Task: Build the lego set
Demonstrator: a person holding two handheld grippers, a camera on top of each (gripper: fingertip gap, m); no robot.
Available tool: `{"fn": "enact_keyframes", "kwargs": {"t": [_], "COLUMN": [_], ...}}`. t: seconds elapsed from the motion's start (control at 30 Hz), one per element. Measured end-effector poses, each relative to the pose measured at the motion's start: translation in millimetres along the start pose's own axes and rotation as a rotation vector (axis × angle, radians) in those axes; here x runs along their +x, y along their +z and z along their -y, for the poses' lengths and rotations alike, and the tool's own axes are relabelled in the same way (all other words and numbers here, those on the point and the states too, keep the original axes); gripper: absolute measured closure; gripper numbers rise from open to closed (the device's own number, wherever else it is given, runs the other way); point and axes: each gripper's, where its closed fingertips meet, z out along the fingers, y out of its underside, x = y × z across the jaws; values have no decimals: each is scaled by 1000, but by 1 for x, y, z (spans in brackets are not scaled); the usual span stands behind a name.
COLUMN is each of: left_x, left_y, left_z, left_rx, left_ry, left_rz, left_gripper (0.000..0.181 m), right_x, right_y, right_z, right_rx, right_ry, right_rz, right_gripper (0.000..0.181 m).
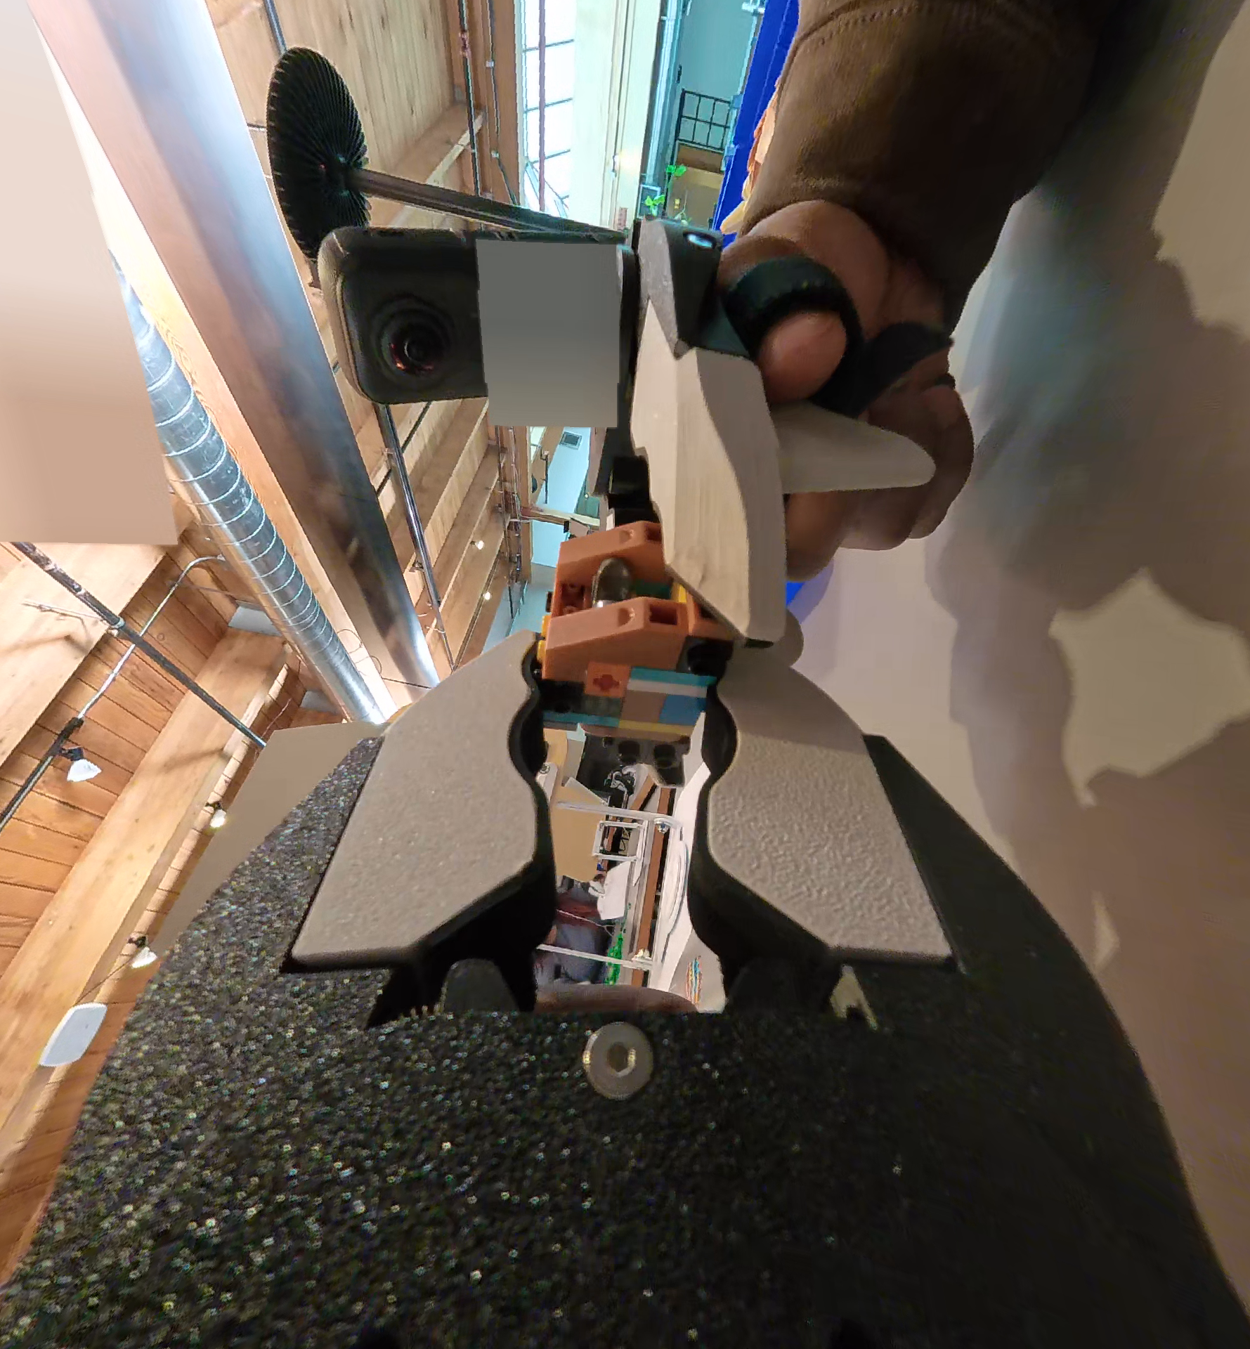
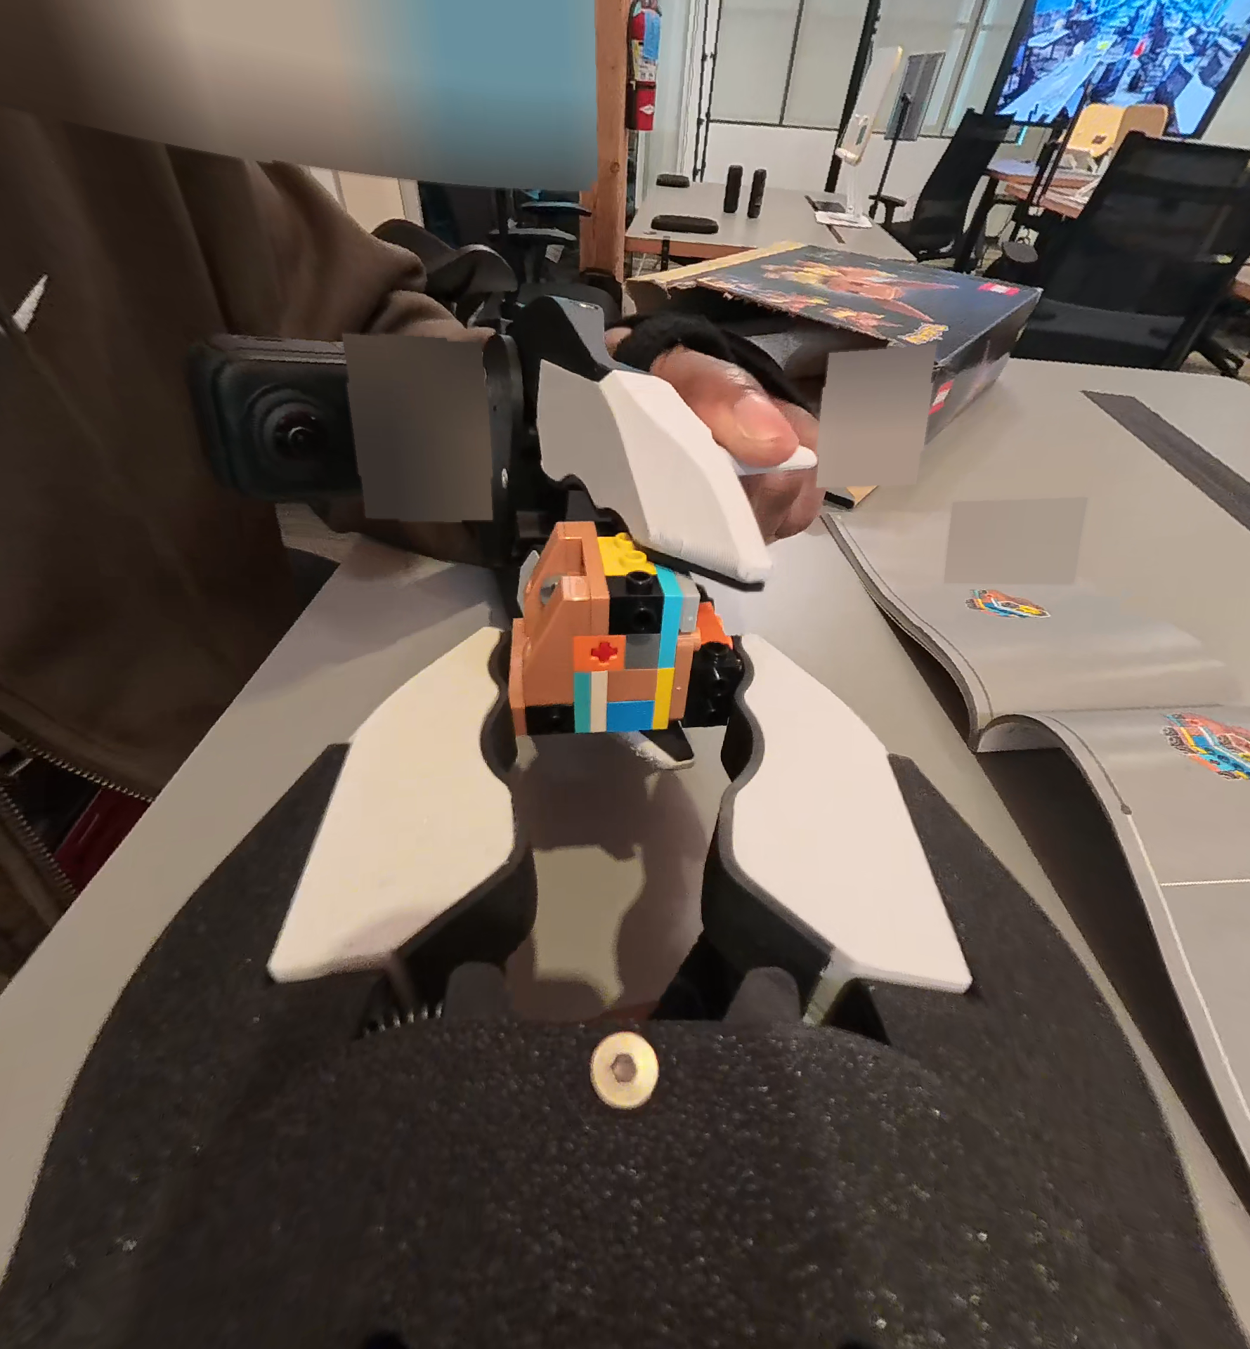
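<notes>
**Part-built lego model gripped from two sides**

Left wrist view: left gripper (image 1: 625,701) clenched on the lego model (image 1: 625,657) at frame centre.

Right wrist view: right gripper (image 2: 618,686) clasps the model's lower block. Light, rigid, pops apart; grip flat sides.

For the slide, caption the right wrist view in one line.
Both grippers meet on a multicoloured lego build held above the grey table, an open instruction booklet and set box beyond.

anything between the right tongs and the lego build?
Nothing visible. The lego build sits between the right tongs fingertips, apparently gripped. The left tongs hold the same build from the opposite side.
</notes>
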Motion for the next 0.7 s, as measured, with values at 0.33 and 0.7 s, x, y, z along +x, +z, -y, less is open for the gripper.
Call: {"fn": "enact_keyframes", "kwargs": {"t": [0.33,0.7], "left_x": [3,11], "left_y": [-1,2], "left_z": [0,-12], "left_rx": [3,-31], "left_ry": [12,-2], "left_rz": [-10,-66], "left_gripper": [141,141], "right_x": [0,7], "right_y": [1,2], "right_z": [-3,-9], "right_rx": [-25,-32], "right_ry": [-1,49], "right_rz": [2,-19], "right_gripper": [126,126]}}
